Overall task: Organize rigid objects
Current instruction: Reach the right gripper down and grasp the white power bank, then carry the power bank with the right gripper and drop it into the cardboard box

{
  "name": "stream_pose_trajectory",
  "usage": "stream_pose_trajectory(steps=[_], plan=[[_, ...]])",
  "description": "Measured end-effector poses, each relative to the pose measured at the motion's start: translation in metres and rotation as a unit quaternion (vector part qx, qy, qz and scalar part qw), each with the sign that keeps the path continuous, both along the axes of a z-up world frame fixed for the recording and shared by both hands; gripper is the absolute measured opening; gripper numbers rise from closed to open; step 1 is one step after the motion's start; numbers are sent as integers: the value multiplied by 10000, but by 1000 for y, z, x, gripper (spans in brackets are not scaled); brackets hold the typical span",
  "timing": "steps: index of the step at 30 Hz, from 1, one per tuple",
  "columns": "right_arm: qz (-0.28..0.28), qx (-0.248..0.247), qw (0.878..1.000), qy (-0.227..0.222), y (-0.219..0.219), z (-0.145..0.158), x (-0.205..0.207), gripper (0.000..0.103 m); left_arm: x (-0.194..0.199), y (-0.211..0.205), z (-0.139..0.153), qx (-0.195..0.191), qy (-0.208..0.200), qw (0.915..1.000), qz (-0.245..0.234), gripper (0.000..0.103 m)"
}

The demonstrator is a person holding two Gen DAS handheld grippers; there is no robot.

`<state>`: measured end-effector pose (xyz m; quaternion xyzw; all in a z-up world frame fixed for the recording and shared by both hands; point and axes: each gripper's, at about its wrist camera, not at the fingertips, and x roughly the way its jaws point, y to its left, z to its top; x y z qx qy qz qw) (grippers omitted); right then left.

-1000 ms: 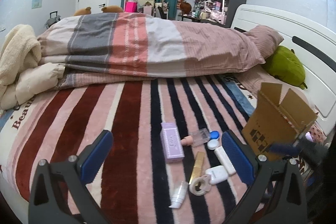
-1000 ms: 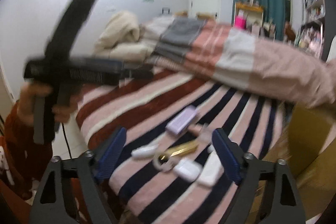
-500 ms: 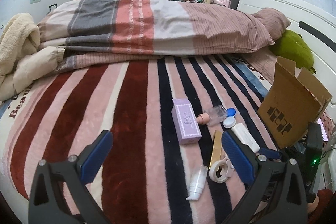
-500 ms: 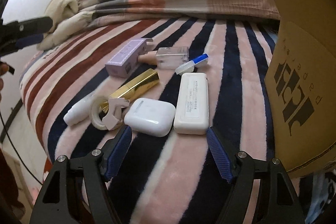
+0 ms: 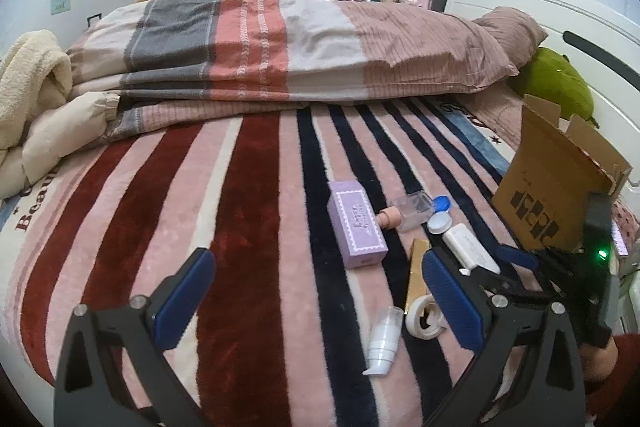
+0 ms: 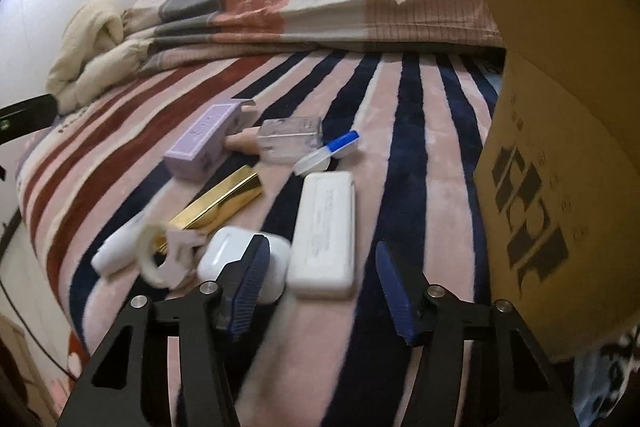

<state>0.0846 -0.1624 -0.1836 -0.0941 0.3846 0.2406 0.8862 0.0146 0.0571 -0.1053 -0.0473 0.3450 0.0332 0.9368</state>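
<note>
Several small items lie on the striped blanket: a purple box (image 5: 356,227) (image 6: 204,141), a clear bottle (image 6: 288,139), a blue-and-white lens case (image 6: 328,151), a gold box (image 6: 218,203), a tape roll (image 6: 154,259), a white pump bottle (image 5: 382,341) and a white earbud case (image 6: 232,255). My right gripper (image 6: 320,291) is closing. The near end of a long white case (image 6: 324,235) (image 5: 470,247) sits between its jaws, and the pads are still apart from it. My left gripper (image 5: 318,297) hovers open over bare blanket, left of the pile.
An open cardboard box (image 5: 556,195) (image 6: 560,147) stands on the bed's right, close beside my right gripper. A folded quilt (image 5: 280,47) runs across the back, with a green plush (image 5: 560,87) by the headboard. The bed edge is just below both grippers.
My right gripper has sunk toward the pile, its jaws have narrowed, and the long white case now lies between them. The left gripper has dropped a little and stays open.
</note>
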Motion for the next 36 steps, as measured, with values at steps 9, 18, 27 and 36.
stream_pose_trajectory(steps=[9,18,27,36], plan=[[154,-530,9982,249,7,-12,19,33,1,-9,3,-198,8,9986,-482,103],[298,-679,9969,258,4,-9,13,32,7,-22,4,-654,45,9930,-985,103],[1088,73,9939,-172,21,51,-19,31,17,-31,16,-1115,109,9819,-1528,102],[1834,883,9772,-607,29,142,-34,31,47,-46,67,-1773,-78,9604,-2147,61]])
